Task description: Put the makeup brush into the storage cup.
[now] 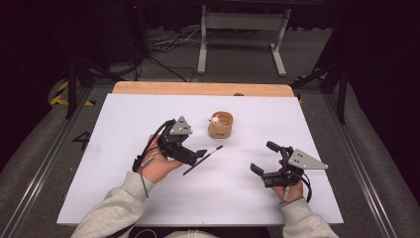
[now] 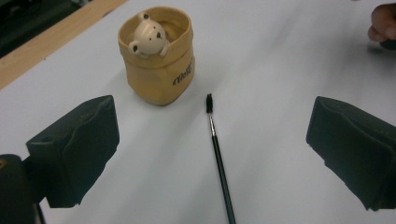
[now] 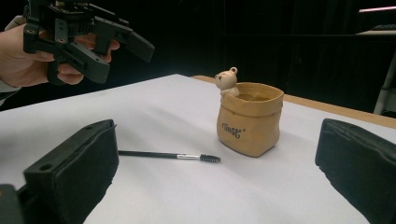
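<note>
Your left claw [image 1: 197,154] is released, its jaws spread wide above the tabletop [image 1: 124,198], and it hovers just over the handle end of the mascara brush [image 2: 218,156]. The brush lies flat on the white sheet, bristle tip pointing toward the tan bear pot [image 2: 158,56], near it but not touching. In the right gripper view the brush [image 3: 170,156] rests free on the surface, with your left claw [image 3: 123,53] raised above its handle end.

Your right claw [image 1: 265,161] is also released and grasps nothing; it sits low at the right, well apart from brush and pot.

Progress assessment: the brush has not been grasped or lifted, and the pot holds no brush. Remaining, by this reading: lower the left claw astride the handle, close, lift, and carry the brush to the pot [image 1: 220,125].
</note>
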Demonstrator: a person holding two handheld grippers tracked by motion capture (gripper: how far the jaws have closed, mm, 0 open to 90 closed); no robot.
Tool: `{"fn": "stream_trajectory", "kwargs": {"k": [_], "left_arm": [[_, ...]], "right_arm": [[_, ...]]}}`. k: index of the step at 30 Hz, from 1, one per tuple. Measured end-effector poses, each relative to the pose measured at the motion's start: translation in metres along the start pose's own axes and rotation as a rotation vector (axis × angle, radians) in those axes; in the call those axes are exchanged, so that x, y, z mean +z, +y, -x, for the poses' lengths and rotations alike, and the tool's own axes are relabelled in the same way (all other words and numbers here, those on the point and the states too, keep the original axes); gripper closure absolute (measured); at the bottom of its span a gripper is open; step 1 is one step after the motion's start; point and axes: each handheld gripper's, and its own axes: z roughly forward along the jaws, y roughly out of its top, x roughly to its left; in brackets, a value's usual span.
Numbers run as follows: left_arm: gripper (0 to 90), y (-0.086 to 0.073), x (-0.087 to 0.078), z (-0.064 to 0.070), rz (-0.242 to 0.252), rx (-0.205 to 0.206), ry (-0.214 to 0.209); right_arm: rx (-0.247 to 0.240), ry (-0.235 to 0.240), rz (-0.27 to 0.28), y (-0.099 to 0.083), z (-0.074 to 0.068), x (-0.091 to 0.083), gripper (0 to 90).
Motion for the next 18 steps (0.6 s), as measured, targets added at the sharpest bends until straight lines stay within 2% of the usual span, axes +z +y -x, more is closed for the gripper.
{"fn": "stream_trajectory", "kwargs": {"k": [4, 6, 7, 8, 11, 14, 18], "left_arm": [[4.0, 0.003, 0.003, -0.001, -0.058, -0.010, -0.016], [3.8, 0.004, 0.004, -0.002, -0.070, -0.022, -0.025], [3.9, 0.005, 0.006, -0.003, -0.099, -0.042, -0.042], [3.8, 0.005, 0.006, -0.003, -0.099, -0.042, -0.042], [3.8, 0.006, 0.008, -0.004, -0.150, -0.063, -0.056], [3.9, 0.008, 0.010, -0.004, -0.188, -0.070, -0.049], [4.9, 0.009, 0.015, -0.004, -0.247, -0.091, -0.076]], "right_arm": [[0.005, 0.003, -0.001, 0.000, 0.000, 0.000, 0.0], [0.010, 0.005, -0.004, -0.001, 0.000, 0.000, 0.0], [0.014, 0.007, -0.006, -0.001, 0.001, 0.001, 0.0], [0.014, 0.007, -0.006, -0.001, 0.001, 0.001, 0.0], [0.019, 0.010, -0.013, -0.001, 0.001, 0.001, 0.0], [0.020, 0.009, -0.015, -0.002, 0.002, 0.001, 0.0], [0.026, 0.006, -0.024, -0.002, 0.002, 0.002, 0.1]]}}
